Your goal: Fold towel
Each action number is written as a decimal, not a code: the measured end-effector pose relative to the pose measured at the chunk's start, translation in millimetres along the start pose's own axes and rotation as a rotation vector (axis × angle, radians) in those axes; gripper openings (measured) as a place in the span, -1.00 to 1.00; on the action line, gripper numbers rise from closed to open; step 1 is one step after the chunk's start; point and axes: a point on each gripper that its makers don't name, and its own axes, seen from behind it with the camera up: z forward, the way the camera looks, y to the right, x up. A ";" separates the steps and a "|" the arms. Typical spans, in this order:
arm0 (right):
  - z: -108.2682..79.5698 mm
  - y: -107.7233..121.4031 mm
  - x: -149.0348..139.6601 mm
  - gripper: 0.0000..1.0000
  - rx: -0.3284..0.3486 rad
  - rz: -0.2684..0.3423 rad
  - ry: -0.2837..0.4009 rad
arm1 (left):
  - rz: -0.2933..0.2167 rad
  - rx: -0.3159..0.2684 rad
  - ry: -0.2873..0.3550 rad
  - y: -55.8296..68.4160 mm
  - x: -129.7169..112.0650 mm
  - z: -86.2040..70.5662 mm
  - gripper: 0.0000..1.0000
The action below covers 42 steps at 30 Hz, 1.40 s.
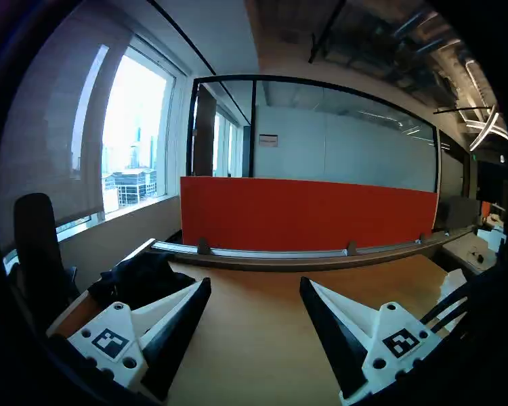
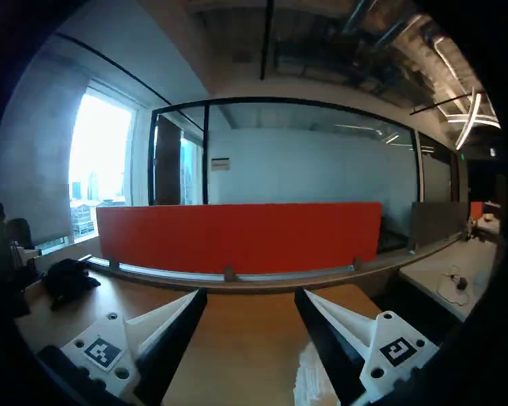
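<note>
Wooden desk, both tongs released, cloth lying off to the left

Office space surrounds the scene, with a bright window (image 1: 135,128) on the left showing city towers and a glass partition (image 2: 308,155) across the back. Below the glass, a long orange screen (image 1: 308,213) runs along the far edge of the wooden desk (image 1: 254,338).

Low in the left gripper view, the left gripper (image 1: 254,283) has its two fingers spread wide with bare desk between them. The right gripper (image 2: 250,294) is just as slack, its fingers parted and gripping nothing.

A dark crumpled cloth (image 1: 139,277) sits in a heap at the desk's left end, near the window. It is well apart from the right gripper and just beyond the left gripper's left finger. It is bunched up, so no long axis or facing can be told.

A white ribbed thing (image 2: 313,382) lies on the desk between the right gripper's fingers, cut off by the view's bottom edge. Which of the two is the towel cannot be told.

A small sign (image 2: 220,163) hangs on the back wall, its writing too small to read. Each gripper finger carries a square black-and-white marker (image 1: 112,342). No brand is legible.
</note>
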 end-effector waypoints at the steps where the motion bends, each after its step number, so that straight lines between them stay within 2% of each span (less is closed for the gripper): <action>1: 0.5 -1.2 -0.6 1.00 0.000 0.000 -0.002 | -0.002 0.000 0.003 -0.4 0.7 -0.3 0.94; 8: 1.2 -9.6 -1.7 1.00 -0.001 0.002 0.001 | -0.021 -0.008 0.021 -0.9 1.3 -2.2 0.94; 14: -1.9 -16.1 -6.2 1.00 -0.005 -0.014 0.003 | -0.048 -0.025 0.026 -0.5 -8.8 -4.7 0.94; 20: -6.7 -24.4 -13.5 1.00 -0.003 -0.035 0.018 | -0.032 -0.035 0.043 -3.3 -23.8 -6.1 0.94; 29: -7.9 -35.0 -34.6 1.00 -0.008 -0.048 0.028 | -0.022 -0.046 0.056 -6.2 -70.5 -2.3 0.94; 38: -6.4 -47.9 -48.8 1.00 0.006 -0.056 0.026 | 0.042 -0.051 0.086 -10.3 -111.5 3.5 0.95; 42: -4.7 -50.9 -53.3 1.00 0.011 -0.042 0.024 | 0.056 -0.036 0.105 -14.6 -126.5 3.6 0.94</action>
